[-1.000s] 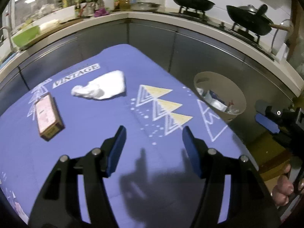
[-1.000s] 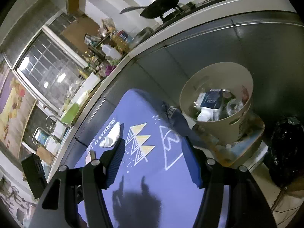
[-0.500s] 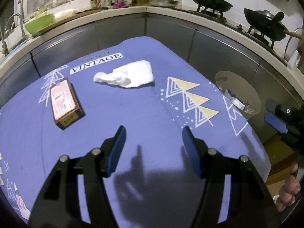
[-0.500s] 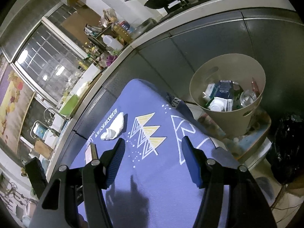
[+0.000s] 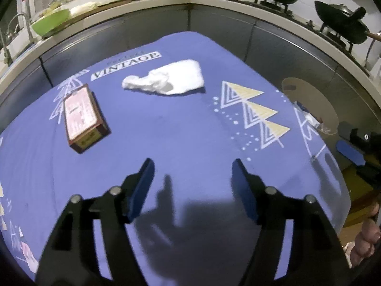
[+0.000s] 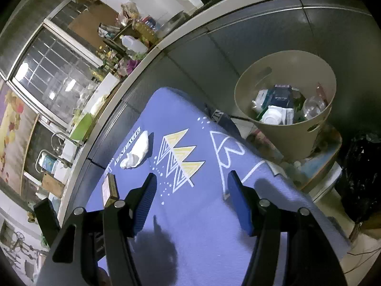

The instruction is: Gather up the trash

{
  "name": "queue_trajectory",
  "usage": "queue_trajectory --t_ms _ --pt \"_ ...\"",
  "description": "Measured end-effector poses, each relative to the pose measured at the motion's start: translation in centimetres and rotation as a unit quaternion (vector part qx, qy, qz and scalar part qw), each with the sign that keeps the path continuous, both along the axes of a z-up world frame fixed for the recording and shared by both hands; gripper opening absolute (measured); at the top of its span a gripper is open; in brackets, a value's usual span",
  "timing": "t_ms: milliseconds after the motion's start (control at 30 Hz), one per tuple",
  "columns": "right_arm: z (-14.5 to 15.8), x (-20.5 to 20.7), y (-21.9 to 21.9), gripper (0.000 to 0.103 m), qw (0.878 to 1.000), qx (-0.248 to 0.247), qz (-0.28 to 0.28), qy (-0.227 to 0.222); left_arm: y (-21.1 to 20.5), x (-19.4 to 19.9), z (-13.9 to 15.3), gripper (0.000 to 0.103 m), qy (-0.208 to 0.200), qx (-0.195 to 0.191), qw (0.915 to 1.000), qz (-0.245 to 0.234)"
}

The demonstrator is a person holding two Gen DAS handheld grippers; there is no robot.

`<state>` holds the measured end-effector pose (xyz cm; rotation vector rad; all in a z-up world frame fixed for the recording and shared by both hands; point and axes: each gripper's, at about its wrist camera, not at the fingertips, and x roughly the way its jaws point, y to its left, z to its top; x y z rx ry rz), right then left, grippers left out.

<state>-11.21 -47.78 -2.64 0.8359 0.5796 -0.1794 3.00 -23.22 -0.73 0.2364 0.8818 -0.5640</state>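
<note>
Both grippers held wide and empty above the blue patterned cloth-covered worktop (image 5: pixel 181 133).

A crumpled white tissue (image 5: pixel 166 81) is seen beside the "VINTAGE" print, a flat brown rectangular box (image 5: pixel 83 119) left of it; left gripper (image 5: pixel 191 183) and right gripper (image 6: pixel 190 202) are spread; the beige round bin (image 6: pixel 293 138), part-filled, stands beyond the worktop's right edge.

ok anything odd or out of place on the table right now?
Two stray items on the blue tablecloth: a crumpled white tissue near the far edge and a small box lying askew left of it. Nothing spilled. The bin beside the table already holds trash.
</note>
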Motion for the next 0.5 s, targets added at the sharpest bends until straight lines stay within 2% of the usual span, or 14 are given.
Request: queue_trajectory --t_ms 233,300,333,400,500 --pt "0.1 2.4 1.9 0.058 0.999 -0.007 0.037 0.001 2.9 1.2 -0.4 0.068 0.016 -0.011 0.9994 0.028" --pt "0.3 3.4 2.7 0.058 0.998 -0.010 0.054 0.002 5.0 2.0 -0.2 0.068 0.021 -0.026 0.9985 0.042" --pt "0.4 3.8 3.0 0.058 0.998 -0.012 0.061 0.001 6.2 2.5 0.1 0.068 0.020 -0.034 0.9978 0.054" --pt "0.7 5.0 4.0 0.058 0.997 -0.019 0.081 -0.003 8.8 4.4 0.7 0.077 0.016 -0.046 0.9939 0.099" --pt "1.1 7.7 5.4 0.058 0.993 -0.046 0.110 -0.003 11.2 8.2 1.4 0.080 0.023 -0.037 0.9852 0.166"
